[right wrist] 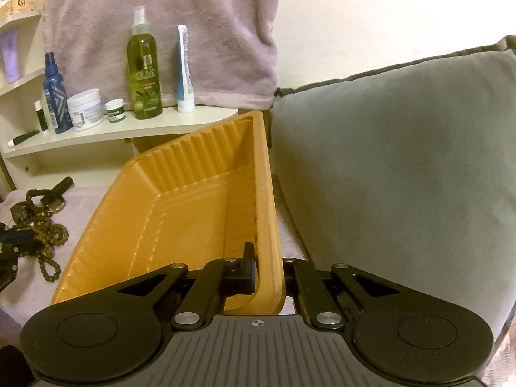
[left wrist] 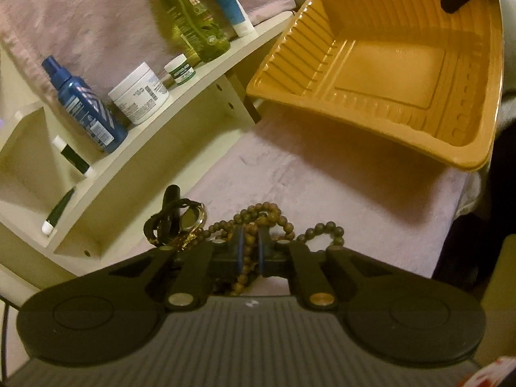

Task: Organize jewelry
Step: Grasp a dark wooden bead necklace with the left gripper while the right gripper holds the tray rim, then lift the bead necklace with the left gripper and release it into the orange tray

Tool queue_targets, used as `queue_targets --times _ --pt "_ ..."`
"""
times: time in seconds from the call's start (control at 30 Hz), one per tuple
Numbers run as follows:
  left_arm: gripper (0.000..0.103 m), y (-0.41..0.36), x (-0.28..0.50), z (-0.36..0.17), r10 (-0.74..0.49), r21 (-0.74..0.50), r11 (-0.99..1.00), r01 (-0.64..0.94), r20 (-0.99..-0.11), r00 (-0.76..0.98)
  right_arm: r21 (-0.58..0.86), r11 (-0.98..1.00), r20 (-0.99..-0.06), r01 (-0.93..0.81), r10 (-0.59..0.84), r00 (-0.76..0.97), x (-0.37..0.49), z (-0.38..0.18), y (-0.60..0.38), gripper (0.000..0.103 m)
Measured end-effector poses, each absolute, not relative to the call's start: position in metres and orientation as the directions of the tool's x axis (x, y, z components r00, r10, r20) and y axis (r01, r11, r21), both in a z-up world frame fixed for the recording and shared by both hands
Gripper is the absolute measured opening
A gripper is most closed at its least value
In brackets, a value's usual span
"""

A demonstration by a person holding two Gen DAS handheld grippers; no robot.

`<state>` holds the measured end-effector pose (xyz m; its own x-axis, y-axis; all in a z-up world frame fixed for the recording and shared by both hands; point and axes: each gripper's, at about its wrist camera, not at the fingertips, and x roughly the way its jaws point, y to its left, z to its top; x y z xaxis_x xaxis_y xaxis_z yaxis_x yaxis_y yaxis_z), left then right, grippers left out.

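Right gripper (right wrist: 258, 269) jaws clamp tilted orange tray (right wrist: 180, 200) rim.

Beads (left wrist: 258, 222) lie left of the tray (right wrist: 180, 213), before the shelf (left wrist: 180, 122).

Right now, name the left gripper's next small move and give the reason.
Probably lift the wooden bead strand toward the orange tray: the left gripper is shut on the beads, and the right gripper holds the empty tray tilted by its rim.

Along the cream curved shelf (right wrist: 106, 135) stand a tall green olive spray bottle (right wrist: 144, 74), a blue-and-white tube (right wrist: 184, 74) and a white jar (right wrist: 84, 109), beside a grey cushion (right wrist: 403, 161).
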<state>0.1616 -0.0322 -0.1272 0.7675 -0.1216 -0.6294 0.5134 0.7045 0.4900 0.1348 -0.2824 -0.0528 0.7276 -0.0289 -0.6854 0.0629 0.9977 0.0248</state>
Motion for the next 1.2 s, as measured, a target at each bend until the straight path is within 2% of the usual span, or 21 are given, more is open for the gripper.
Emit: queue_targets --times 0.2,0.33,0.5,0.63,0.87,1.2 --pt "0.014 -0.037 0.168 -0.138 -0.102 0.519 0.67 0.531 -0.644 0.758 0.028 0.998 -0.682 0.064 -0.028 0.731 0.134 -0.053 -0.283 0.005" --pt "0.007 -0.036 0.168 -0.133 -0.086 0.527 0.68 0.509 -0.633 0.769 0.026 0.997 -0.678 0.068 -0.032 0.735 0.133 -0.051 -0.281 0.005" --pt "0.007 -0.02 0.17 -0.096 -0.11 0.462 0.745 0.482 -0.627 0.771 0.022 0.997 -0.671 0.068 -0.035 0.74 0.132 -0.049 -0.28 0.005" --pt "0.006 0.002 0.178 -0.052 -0.16 0.345 0.822 0.453 -0.624 0.765 0.018 0.998 -0.662 0.066 -0.038 0.748 0.132 -0.047 -0.279 0.005" --pt "0.006 0.023 0.178 0.013 -0.152 0.336 0.856 0.393 -0.563 0.812 0.021 0.998 -0.653 0.063 -0.034 0.756 0.131 -0.047 -0.278 0.005" --pt "0.006 0.018 0.173 0.073 -0.167 0.333 0.871 0.361 -0.492 0.854 0.024 0.998 -0.649 0.059 -0.03 0.76 0.129 -0.048 -0.279 0.005"
